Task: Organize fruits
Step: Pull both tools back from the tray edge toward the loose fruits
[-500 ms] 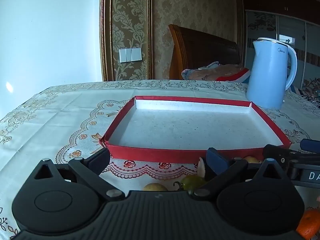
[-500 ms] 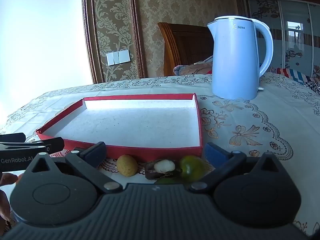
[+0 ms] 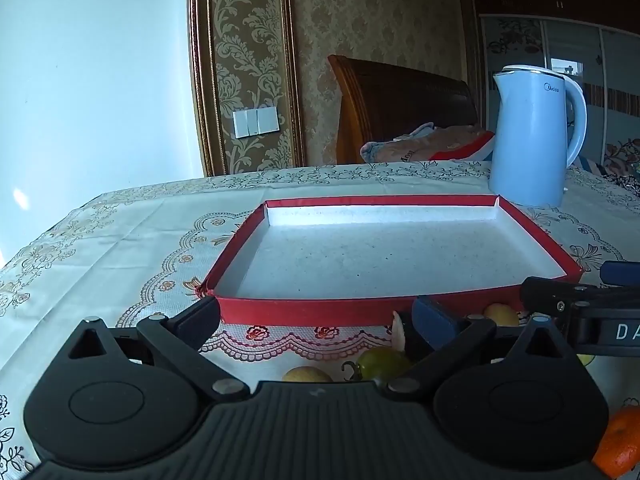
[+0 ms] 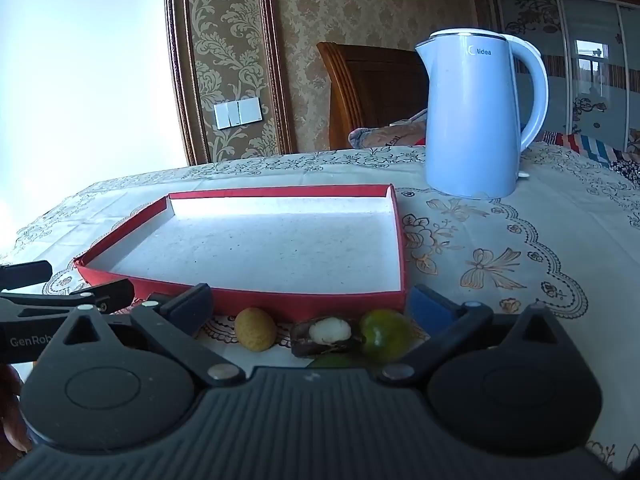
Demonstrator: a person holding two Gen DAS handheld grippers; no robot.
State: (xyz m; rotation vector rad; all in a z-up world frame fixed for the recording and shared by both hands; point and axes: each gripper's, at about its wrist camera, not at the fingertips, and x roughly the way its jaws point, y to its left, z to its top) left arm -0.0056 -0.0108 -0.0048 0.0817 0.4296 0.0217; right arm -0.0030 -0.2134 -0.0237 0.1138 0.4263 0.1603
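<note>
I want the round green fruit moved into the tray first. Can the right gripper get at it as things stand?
Probably yes. The right gripper is open and empty, and the green fruit lies on the cloth just ahead, inside its span. The opened dark-shelled fruit sits right against it and may get nudged; the red tray wall lies just behind.

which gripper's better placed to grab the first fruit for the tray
Right, probably. The right gripper is open, with the yellow fruit and green fruit between its fingers before the empty red tray. The left gripper sees them off-centre.
</note>
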